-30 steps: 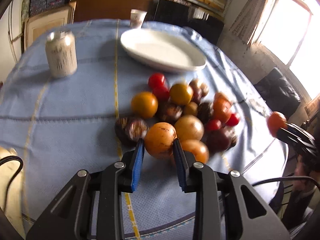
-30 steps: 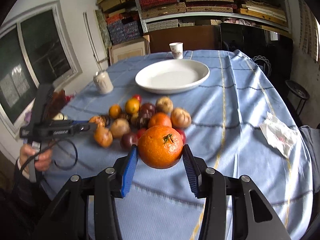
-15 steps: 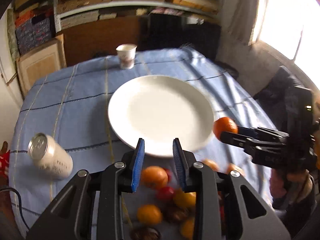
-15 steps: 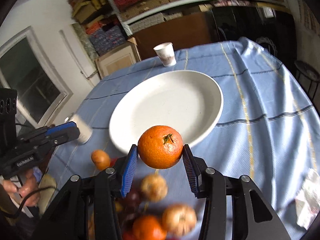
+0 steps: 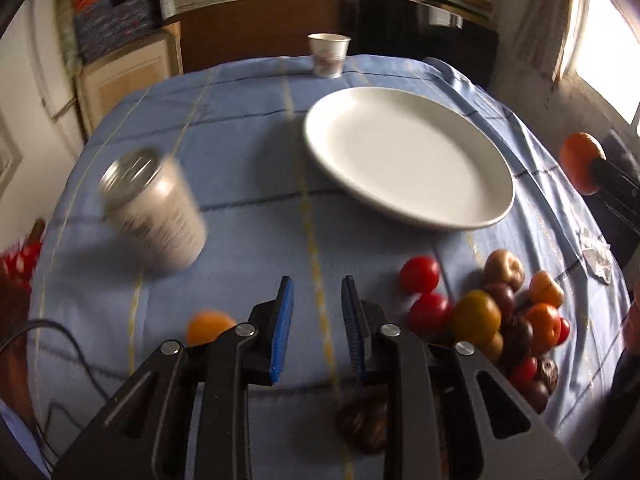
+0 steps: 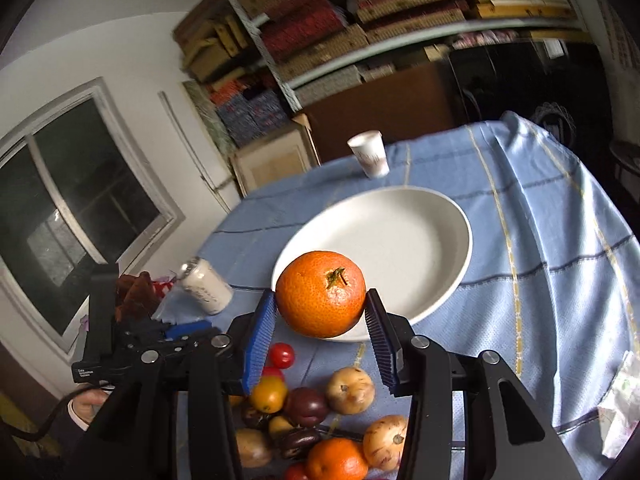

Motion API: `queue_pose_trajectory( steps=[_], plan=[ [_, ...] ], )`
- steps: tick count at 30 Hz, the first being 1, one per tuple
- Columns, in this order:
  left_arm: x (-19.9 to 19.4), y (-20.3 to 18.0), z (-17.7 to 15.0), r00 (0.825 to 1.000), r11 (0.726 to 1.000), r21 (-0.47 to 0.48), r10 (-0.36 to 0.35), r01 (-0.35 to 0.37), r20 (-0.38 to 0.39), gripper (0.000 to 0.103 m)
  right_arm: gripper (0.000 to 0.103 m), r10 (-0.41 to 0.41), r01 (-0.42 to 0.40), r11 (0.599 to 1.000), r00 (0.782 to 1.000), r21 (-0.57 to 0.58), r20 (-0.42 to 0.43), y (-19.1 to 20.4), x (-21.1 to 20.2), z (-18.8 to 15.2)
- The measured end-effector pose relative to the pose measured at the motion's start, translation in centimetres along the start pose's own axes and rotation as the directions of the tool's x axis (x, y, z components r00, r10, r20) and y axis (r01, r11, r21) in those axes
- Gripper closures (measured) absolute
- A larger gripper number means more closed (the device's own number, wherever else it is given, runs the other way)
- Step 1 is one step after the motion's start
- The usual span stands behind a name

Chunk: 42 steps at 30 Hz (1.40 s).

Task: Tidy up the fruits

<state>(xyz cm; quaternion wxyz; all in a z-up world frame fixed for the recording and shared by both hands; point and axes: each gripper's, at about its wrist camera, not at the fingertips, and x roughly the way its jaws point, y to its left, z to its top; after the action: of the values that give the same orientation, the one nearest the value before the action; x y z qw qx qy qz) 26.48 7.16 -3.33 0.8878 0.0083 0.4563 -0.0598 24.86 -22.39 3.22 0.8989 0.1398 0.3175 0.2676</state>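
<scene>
My right gripper (image 6: 320, 316) is shut on an orange tangerine (image 6: 320, 294) and holds it in the air by the near rim of the white plate (image 6: 432, 236). The tangerine (image 5: 580, 160) also shows at the right edge of the left wrist view. My left gripper (image 5: 316, 320) is open and empty above the blue cloth, with the plate (image 5: 408, 160) ahead to the right. A pile of several red, yellow, orange and dark fruits (image 5: 496, 316) lies to its right. One orange fruit (image 5: 208, 326) lies by its left finger. A dark fruit (image 5: 364, 420) lies under its right finger.
A drink can (image 5: 156, 208) stands on the cloth, left of the plate. A paper cup (image 5: 328, 54) stands at the far edge of the table. A crumpled wrapper (image 6: 620, 404) lies at the right. Shelves and boxes are behind the table.
My left gripper has swung left and back; the plate now lies to its right and the can is closer. My right gripper has carried the tangerine nearer the plate's rim.
</scene>
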Motion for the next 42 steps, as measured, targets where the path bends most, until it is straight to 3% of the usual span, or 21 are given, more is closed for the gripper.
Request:
queue_pose_trajectory(
  steps=[6, 8, 9, 10, 11, 12, 13, 16, 18, 20, 21, 23, 27, 29, 31, 33, 37, 42],
  plan=[
    [-2.7, 4.5, -3.3, 0.985, 0.985, -0.067, 0.163, -0.160, 0.050, 0.079, 0.057, 0.018, -0.019, 0.999, 1.000, -0.039, -0.024, 0.6, 0.2, -0.6],
    [-2.2, 5.7, -3.6, 0.983, 0.980, -0.086, 0.183, -0.179, 0.029, 0.078, 0.057, 0.024, -0.026, 0.998, 0.999, -0.050, -0.032, 0.9, 0.3, -0.7],
    [-1.6, 6.3, -3.6, 0.978, 0.975, -0.089, 0.206, -0.204, 0.015, 0.074, 0.057, 0.025, -0.027, 0.998, 0.999, -0.054, -0.034, 1.0, 0.4, -0.8],
    [-1.4, 6.6, -3.7, 0.971, 0.968, -0.084, 0.238, -0.236, 0.015, 0.061, 0.057, 0.025, -0.027, 0.998, 0.999, -0.057, -0.036, 1.1, 0.4, -0.9],
    [-1.2, 6.7, -3.7, 0.953, 0.951, -0.075, 0.302, -0.300, 0.025, 0.049, 0.057, 0.023, -0.025, 0.998, 0.999, -0.060, -0.038, 1.1, 0.5, -1.0],
    [-1.2, 6.7, -3.8, 0.937, 0.937, -0.070, 0.346, -0.343, 0.040, 0.029, 0.057, 0.021, -0.024, 0.998, 0.999, -0.062, -0.041, 1.1, 0.5, -1.1],
    [-1.6, 6.7, -4.0, 0.923, 0.925, -0.062, 0.379, -0.375, 0.065, 0.022, 0.057, 0.018, -0.021, 0.998, 0.999, -0.061, -0.044, 1.0, 0.6, -1.2],
    [-3.4, 7.2, -4.1, 0.906, 0.916, -0.043, 0.402, -0.400, 0.131, 0.021, 0.057, 0.013, -0.016, 0.998, 0.998, -0.053, -0.065, 0.9, 1.0, -1.4],
    [-4.1, 8.2, -3.8, 0.895, 0.905, -0.033, 0.425, -0.425, 0.135, 0.018, 0.057, 0.021, -0.024, 0.999, 0.997, -0.049, -0.075, 0.9, 1.3, -1.6],
    [-4.3, 9.5, -3.2, 0.882, 0.890, -0.026, 0.455, -0.456, 0.119, 0.018, 0.057, 0.031, -0.036, 0.998, 0.996, -0.055, -0.082, 1.1, 1.4, -1.7],
    [-4.0, 10.7, -2.7, 0.891, 0.896, -0.037, 0.445, -0.443, 0.095, 0.019, 0.057, 0.031, -0.036, 0.997, 0.996, -0.061, -0.082, 1.2, 1.4, -1.8],
    [-2.8, 12.8, -1.8, 0.930, 0.929, -0.060, 0.367, -0.365, 0.032, 0.018, 0.057, 0.035, -0.041, 0.997, 0.995, -0.072, -0.089, 1.5, 1.4, -1.9],
    [-0.2, 13.5, -0.8, 0.951, 0.952, -0.025, 0.305, -0.306, -0.056, 0.025, 0.057, 0.034, -0.040, 0.997, 0.995, -0.073, -0.090, 1.6, 1.4, -2.1],
    [0.8, 13.2, -0.3, 0.945, 0.949, -0.004, 0.314, -0.316, -0.089, 0.025, 0.057, 0.030, -0.036, 0.997, 0.996, -0.069, -0.089, 1.5, 1.3, -2.1],
    [2.3, 13.1, -0.2, 0.931, 0.941, 0.014, 0.336, -0.337, -0.146, 0.032, 0.057, 0.030, -0.037, 0.997, 0.995, -0.067, -0.091, 1.4, 1.3, -1.9],
    [3.4, 13.2, -0.5, 0.927, 0.947, 0.010, 0.317, -0.322, -0.199, 0.041, 0.057, 0.028, -0.034, 0.997, 0.996, -0.069, -0.089, 1.5, 1.3, -1.9],
    [3.2, 13.1, -1.5, 0.933, 0.951, -0.012, 0.302, -0.310, -0.195, 0.053, 0.057, 0.029, -0.036, 0.997, 0.995, -0.073, -0.097, 1.6, 1.4, -2.0],
    [3.1, 12.0, -2.2, 0.916, 0.931, 0.047, 0.364, -0.362, -0.169, 0.058, 0.057, 0.029, -0.038, 0.996, 0.994, -0.085, -0.104, 1.9, 1.5, -2.1]
  ],
)
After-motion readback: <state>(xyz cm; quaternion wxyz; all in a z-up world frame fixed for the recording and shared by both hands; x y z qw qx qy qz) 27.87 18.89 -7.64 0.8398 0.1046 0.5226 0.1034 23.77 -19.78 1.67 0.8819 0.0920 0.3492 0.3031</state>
